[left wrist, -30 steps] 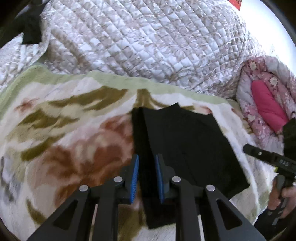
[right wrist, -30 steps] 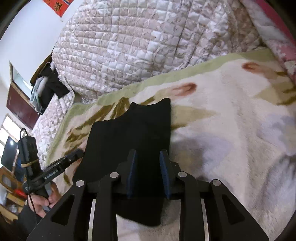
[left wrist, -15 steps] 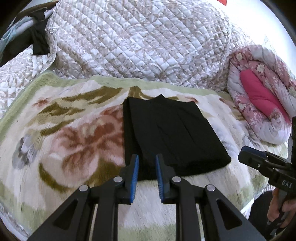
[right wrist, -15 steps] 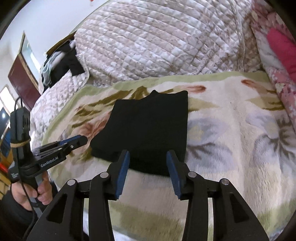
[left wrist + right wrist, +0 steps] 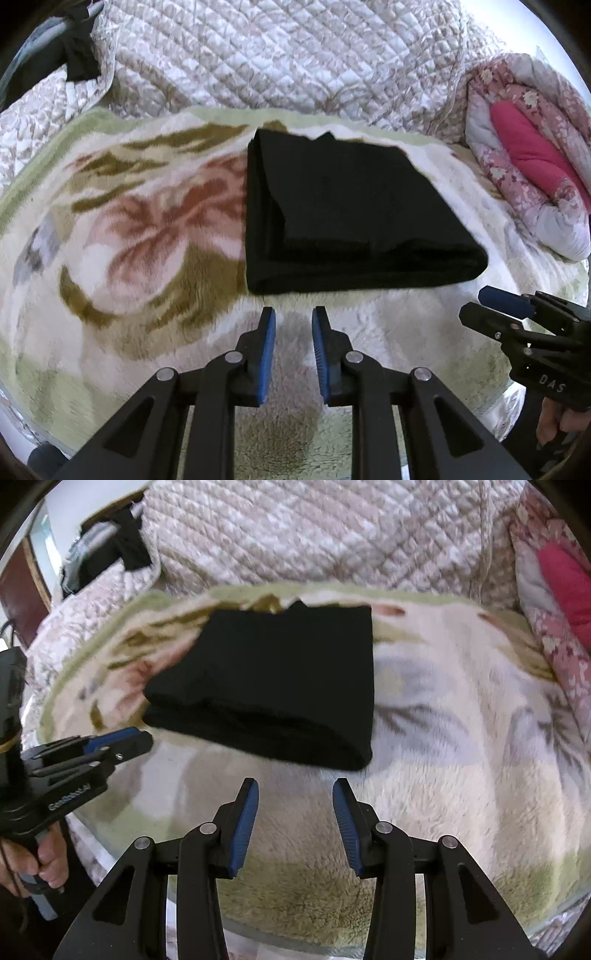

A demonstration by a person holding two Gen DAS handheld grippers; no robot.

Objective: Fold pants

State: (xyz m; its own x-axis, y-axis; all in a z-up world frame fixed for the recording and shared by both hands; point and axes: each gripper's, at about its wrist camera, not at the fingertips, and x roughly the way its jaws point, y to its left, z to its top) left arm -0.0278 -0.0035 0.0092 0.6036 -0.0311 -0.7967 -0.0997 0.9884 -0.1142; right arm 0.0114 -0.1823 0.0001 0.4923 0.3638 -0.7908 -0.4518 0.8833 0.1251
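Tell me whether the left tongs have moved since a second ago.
Yes. The left tongs have pulled back toward the person: they were over the black pants, and now stand clear of its near edge over the floral blanket.

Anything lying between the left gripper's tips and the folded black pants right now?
Nothing but bare floral blanket. The left wrist view shows the left gripper empty, just short of the pants.

Folded black pants (image 5: 354,214): layer count at near edge could not be resolved; fabric too dark. Underside hidden against fleece blanket (image 5: 147,229), whose floral pattern was smeared by motion blur. Right claw (image 5: 495,306) cut off by frame edge in left wrist view; its second finger was hidden. Dark clothing heap (image 5: 110,550) at far left: items indistinguishable.
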